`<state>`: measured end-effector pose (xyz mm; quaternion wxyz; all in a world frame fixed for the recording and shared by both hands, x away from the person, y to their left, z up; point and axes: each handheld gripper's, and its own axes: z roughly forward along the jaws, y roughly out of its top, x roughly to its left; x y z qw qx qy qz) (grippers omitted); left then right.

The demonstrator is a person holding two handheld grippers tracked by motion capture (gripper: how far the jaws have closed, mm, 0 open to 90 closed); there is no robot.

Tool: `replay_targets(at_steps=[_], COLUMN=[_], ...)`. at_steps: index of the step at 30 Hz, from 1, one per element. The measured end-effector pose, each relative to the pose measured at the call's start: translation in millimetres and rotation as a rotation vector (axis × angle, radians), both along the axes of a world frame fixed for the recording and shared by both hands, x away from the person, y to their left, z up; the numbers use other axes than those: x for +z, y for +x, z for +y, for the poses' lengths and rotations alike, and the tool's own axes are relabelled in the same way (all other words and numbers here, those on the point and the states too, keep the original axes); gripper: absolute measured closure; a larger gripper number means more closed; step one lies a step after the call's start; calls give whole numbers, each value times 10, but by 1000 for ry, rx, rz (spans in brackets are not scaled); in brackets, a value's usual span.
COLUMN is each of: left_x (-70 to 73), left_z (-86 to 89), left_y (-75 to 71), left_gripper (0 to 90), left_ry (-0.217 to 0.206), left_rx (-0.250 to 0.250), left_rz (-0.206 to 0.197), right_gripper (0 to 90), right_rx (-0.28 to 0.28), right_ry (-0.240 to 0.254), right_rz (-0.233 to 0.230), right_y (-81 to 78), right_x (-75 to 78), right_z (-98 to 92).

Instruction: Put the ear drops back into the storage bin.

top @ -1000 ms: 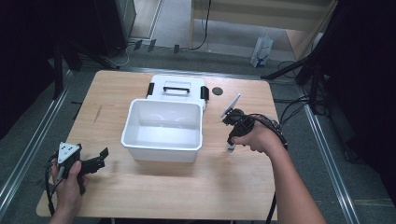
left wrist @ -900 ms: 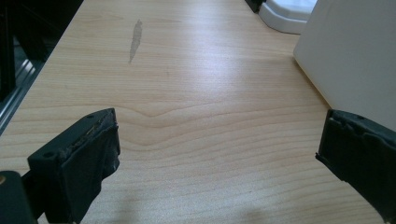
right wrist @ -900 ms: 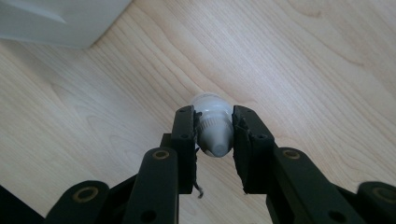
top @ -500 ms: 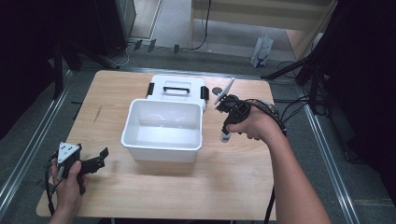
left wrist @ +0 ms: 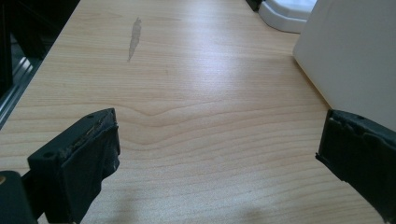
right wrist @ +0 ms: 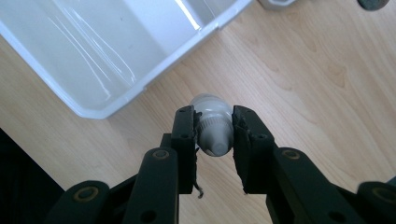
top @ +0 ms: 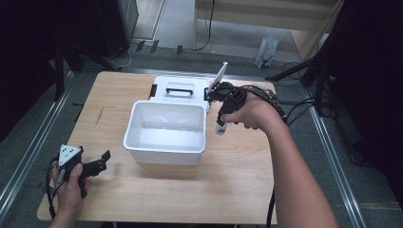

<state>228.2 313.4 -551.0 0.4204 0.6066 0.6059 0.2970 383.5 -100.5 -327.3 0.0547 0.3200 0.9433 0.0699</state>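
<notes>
In the high view, the right gripper (top: 219, 110) hangs just beside the right wall of the white bin (top: 166, 151), carrying a small bottle (top: 220, 128) clear of the table (top: 294, 190); the left gripper (top: 97, 161) rests well to the bin's left. In the left gripper view, its jaws stand wide with nothing between them, the bin wall (left wrist: 359, 56) just beyond. In the right gripper view, the jaws pinch the bottle (right wrist: 212, 123) by its neck beside the bin's rim (right wrist: 154, 77). The step looks like a carry toward the bin; next, the bottle needs to cross the rim before release.
</notes>
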Motion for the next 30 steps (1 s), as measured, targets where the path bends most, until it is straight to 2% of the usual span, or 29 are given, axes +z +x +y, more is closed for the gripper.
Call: replay_targets(at_steps=[6,12,19,30], left_x=[-1,-2,-2,-2], left_z=[1,6,13,20], left_y=[3,3,4,4], left_gripper=[0,0,0,0], left_ry=[0,-1,-6,-11], left_rx=[0,-3,-4,-8], left_rz=[-1,2,4,8], right_gripper=[722,722,722,722], right_rx=[23,56,92,132], right_ry=[2,10,18,4], right_rz=[-22,-31,-26,-9], right_y=[10,2,7,45], right_x=[176,244,213,15], right_z=[131,308,481,653])
